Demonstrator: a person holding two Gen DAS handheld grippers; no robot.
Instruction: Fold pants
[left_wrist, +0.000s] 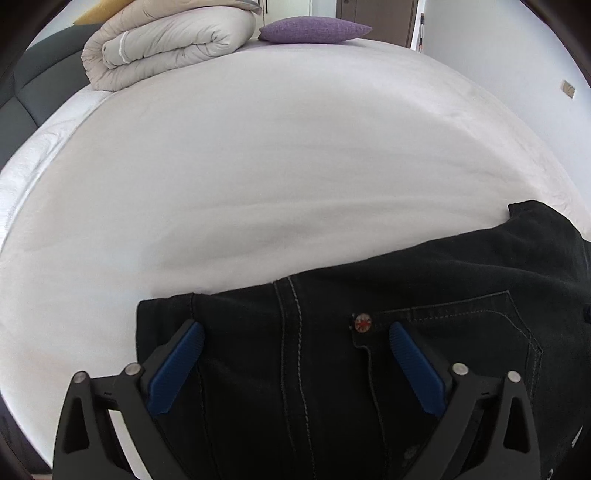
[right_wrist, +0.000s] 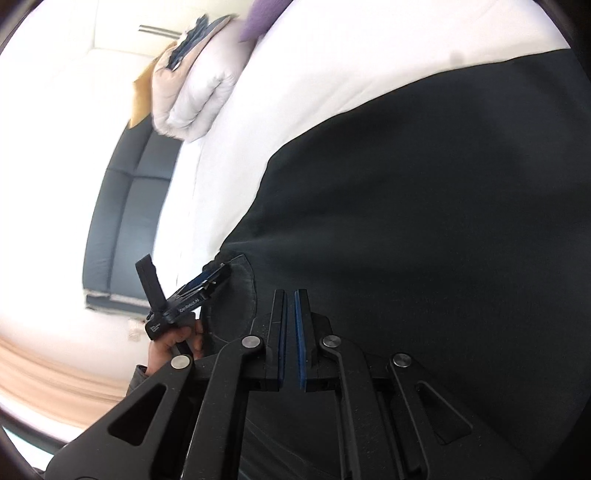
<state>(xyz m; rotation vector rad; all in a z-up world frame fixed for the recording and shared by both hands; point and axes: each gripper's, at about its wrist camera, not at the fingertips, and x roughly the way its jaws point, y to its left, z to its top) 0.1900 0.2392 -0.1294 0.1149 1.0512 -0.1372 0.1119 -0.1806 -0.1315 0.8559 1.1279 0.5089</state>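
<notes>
White sheeting covered the bed (left_wrist: 295, 155), which filled most of the left wrist view, with a dark padded headboard (left_wrist: 33, 81) along its far left edge.

Over the near edge of the bed, the left gripper (left_wrist: 295, 334) had its blue-padded fingers (left_wrist: 175, 369) spread wide, pointing steeply down at the waist end of the black pants (left_wrist: 424, 295). Nothing was pinched between them; the pads sat to either side of the fly seam, and whether their tips touched the cloth could not be told. A small round button (left_wrist: 362, 322) with a red mark lay just inside the right pad, beside a stitched pocket.

The right gripper (right_wrist: 290, 332) had its fingers pressed together with only a thin slit between the blue pads, and no cloth was seen caught in it. Beneath and beyond it the pants spread as a broad dark sheet toward the bed's right edge. To its left a hand (right_wrist: 173, 343) held the other gripper's handle at the pants' edge.

At the far corner by the headboard lay a rolled beige duvet (left_wrist: 166, 40), with a purple pillow (left_wrist: 314, 29) beside it.
</notes>
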